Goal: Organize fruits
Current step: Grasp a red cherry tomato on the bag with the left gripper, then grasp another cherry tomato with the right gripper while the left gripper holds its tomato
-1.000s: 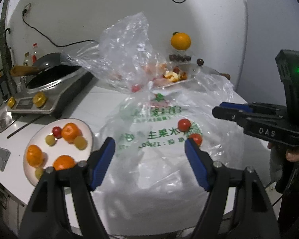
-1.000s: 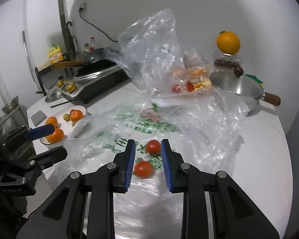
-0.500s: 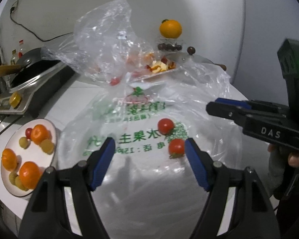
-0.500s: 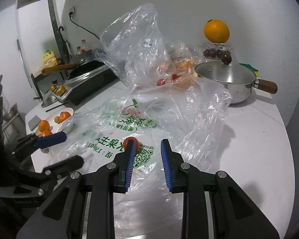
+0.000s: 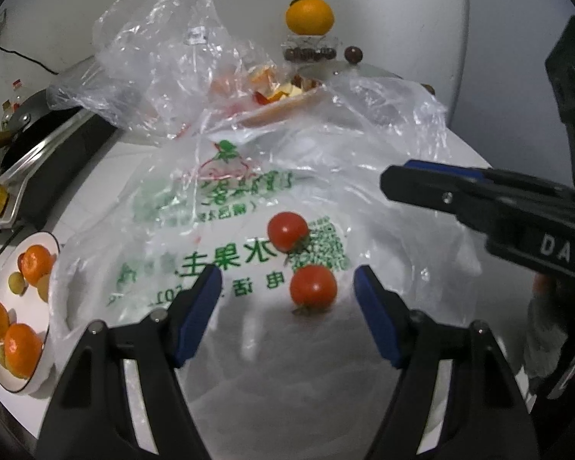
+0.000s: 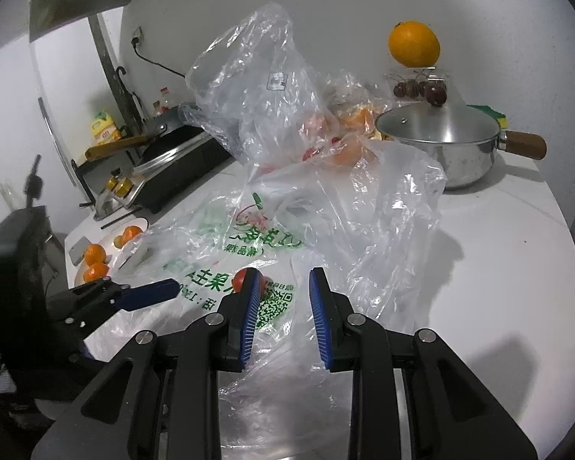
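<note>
Two red tomatoes [image 5: 288, 231] [image 5: 313, 287] lie on a flattened clear plastic bag [image 5: 230, 199] printed with green characters. My left gripper [image 5: 287, 287] hovers low over the bag with its jaws closing. The nearer tomato sits between its blue pads, touching neither. In the right wrist view, one tomato [image 6: 239, 280] peeks out behind my right gripper's left finger. The right gripper [image 6: 283, 287] is shut and holds nothing, above the bag [image 6: 249, 237]. A white plate [image 5: 53, 245] at the left carries oranges and small green fruits.
A second crumpled bag [image 5: 165, 57] with fruit stands behind. A steel pot [image 6: 441, 142] with a wooden handle sits at the back right, an orange [image 6: 414, 44] on a clear box behind it. An induction cooker with a pan [image 6: 180, 157] is at the left.
My left gripper has moved forward and down over the two tomatoes, and its jaws have narrowed. My right gripper has drawn back from the tomatoes, which now lie to its left.
</note>
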Available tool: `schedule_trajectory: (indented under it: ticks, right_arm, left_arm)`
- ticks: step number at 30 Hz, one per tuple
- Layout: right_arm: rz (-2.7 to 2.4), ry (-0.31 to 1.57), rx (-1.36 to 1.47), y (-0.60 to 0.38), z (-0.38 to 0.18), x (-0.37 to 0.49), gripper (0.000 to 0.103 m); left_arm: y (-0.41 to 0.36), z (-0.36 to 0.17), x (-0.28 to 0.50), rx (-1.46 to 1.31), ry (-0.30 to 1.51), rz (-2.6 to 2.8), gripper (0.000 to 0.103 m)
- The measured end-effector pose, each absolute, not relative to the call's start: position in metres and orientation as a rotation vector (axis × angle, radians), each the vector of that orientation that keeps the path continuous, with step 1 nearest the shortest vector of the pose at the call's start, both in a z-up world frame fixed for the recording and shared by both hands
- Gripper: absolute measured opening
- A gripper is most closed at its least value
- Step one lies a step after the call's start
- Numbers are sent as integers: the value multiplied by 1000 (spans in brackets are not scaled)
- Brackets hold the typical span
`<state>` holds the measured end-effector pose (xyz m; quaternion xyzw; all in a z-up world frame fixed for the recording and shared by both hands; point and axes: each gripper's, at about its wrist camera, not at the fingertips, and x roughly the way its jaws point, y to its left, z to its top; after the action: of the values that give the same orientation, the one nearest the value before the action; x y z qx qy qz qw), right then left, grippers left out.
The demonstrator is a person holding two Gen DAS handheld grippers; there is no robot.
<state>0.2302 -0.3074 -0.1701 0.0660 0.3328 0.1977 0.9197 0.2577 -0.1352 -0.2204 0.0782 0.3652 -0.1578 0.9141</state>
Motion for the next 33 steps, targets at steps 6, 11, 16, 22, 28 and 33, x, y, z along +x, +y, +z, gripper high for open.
schedule_trajectory:
  ticks: [6, 11, 16, 22, 28, 33]
  right_arm:
    - [413, 692, 138, -308, -171, 232, 28]
    - [418, 692, 140, -308, -170, 232, 37]
    - [421, 694, 146, -309, -171, 233, 37]
    - [415, 716, 142, -307, -174, 235, 37]
    - [402, 734, 139, -305, -176, 238, 37]
    - [387, 746, 118, -300, -177, 241, 37]
  left_arm:
    - [-148, -226, 261, 188, 770, -348, 58]
    - [-152, -229, 268, 202, 797, -346, 44]
    - [-154, -233, 269, 210, 812, -360, 35]
    - [-155, -233, 267, 213, 807, -376, 29]
    - [-153, -232, 265, 193, 809, -402, 28]
    - [-147, -229, 261, 181, 792, -436, 28]
